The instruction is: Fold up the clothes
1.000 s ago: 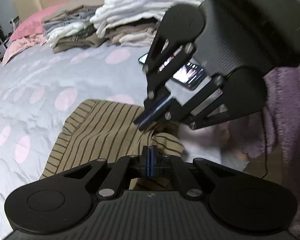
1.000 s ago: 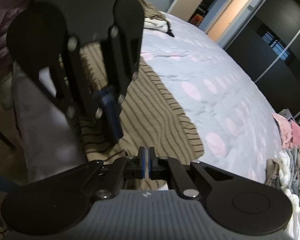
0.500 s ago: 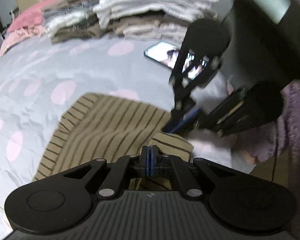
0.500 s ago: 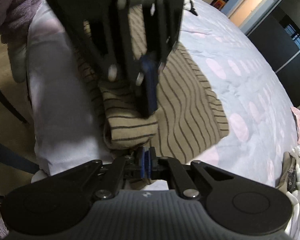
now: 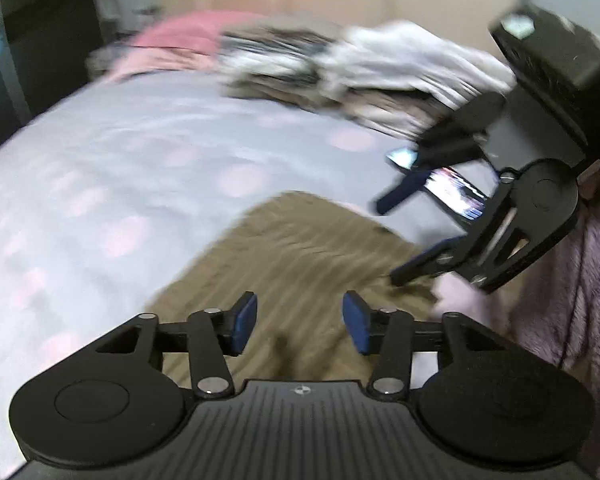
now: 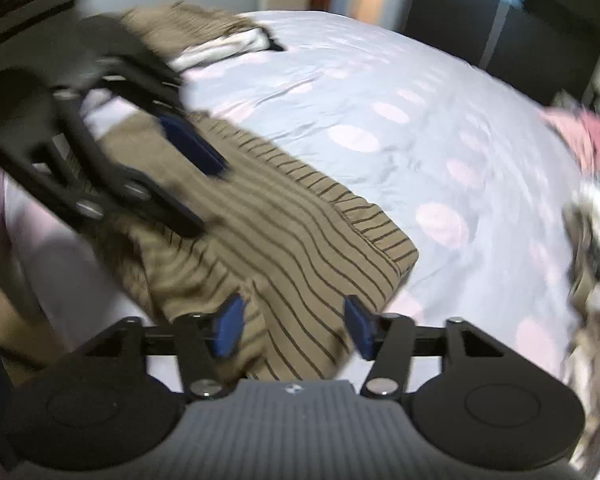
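At the near edge of the bed, the tan knit garment with thin dark stripes (image 6: 284, 240) lies partly folded on the pale lilac bedsheet with pink dots (image 6: 400, 92), one doubled layer bunched toward the person's side. The left gripper (image 5: 299, 322) and the right gripper (image 6: 290, 328) have both just been opening: the fingers of each now stand apart with nothing between them, hovering just above the striped cloth, and in the left wrist view the right gripper's blue pads are likewise spread. This looks like the release after laying one fold, so the step in hand is letting the cloth settle. The next move probably calls for finding a fresh edge or corner of the garment, pinching both layers cleanly, and carrying them across without dragging the lower layer. The sheet is soft and wrinkled, so the cloth may creep. Farther along the bed sits a stack of folded white, grey and brown clothes (image 5: 364, 68), a pink garment (image 5: 172, 40) beside it, and a lit phone (image 5: 452, 192) lying flat near the right gripper. Beyond are a beige wall and dark wardrobe doors; both views are blurred.
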Motion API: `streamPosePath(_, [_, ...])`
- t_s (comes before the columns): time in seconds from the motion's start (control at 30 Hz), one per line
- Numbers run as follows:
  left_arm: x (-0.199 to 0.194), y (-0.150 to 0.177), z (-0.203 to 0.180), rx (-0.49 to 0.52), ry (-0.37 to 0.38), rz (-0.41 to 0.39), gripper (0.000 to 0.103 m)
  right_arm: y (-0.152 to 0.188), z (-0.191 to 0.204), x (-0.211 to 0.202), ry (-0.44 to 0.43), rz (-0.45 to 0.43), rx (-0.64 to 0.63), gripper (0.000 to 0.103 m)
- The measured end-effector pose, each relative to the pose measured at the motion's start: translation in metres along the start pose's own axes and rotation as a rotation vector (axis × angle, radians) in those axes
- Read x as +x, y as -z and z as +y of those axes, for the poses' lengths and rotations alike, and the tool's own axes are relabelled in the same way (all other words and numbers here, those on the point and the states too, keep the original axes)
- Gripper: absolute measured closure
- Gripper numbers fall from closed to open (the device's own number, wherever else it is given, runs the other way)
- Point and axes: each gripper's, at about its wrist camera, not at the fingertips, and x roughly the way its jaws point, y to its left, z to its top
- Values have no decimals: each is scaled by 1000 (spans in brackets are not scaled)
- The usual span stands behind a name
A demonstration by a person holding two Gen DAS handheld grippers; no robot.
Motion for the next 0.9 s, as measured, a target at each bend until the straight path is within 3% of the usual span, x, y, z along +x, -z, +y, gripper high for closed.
streamPosePath(0.13, [-33, 24, 40, -185, -170, 11, 51, -8, -9, 1, -10, -14, 131, 27])
streamPosePath(0.23, [-49, 52, 79, -412, -246, 23, 46, -17, -23, 10, 20, 2, 226, 22])
streamPosePath(0.33, [-56, 78, 108, -628, -268, 19, 45, -17, -47, 23, 32, 41, 385, 21])
streamPosePath(0.4, [-52, 90, 117, -708, -243, 26, 45, -4, -61, 18, 33, 66, 520, 19])
streamPosePath(0.5, [-40, 98, 117, -729, -226, 56, 45, 1, -68, 32, 25, 91, 657, 17])
streamPosePath(0.6, [-27, 109, 119, -748, -238, 95, 45, 3, -74, 40, 27, 118, 708, 17])
streamPosePath(0.73, [-18, 121, 121, -827, -213, 100, 39, 6, -71, 57, -1, 167, 712, 16])
streamPosePath(0.9, [-8, 120, 117, -783, -215, 105, 34, 8, -63, 70, -5, 188, 676, 9])
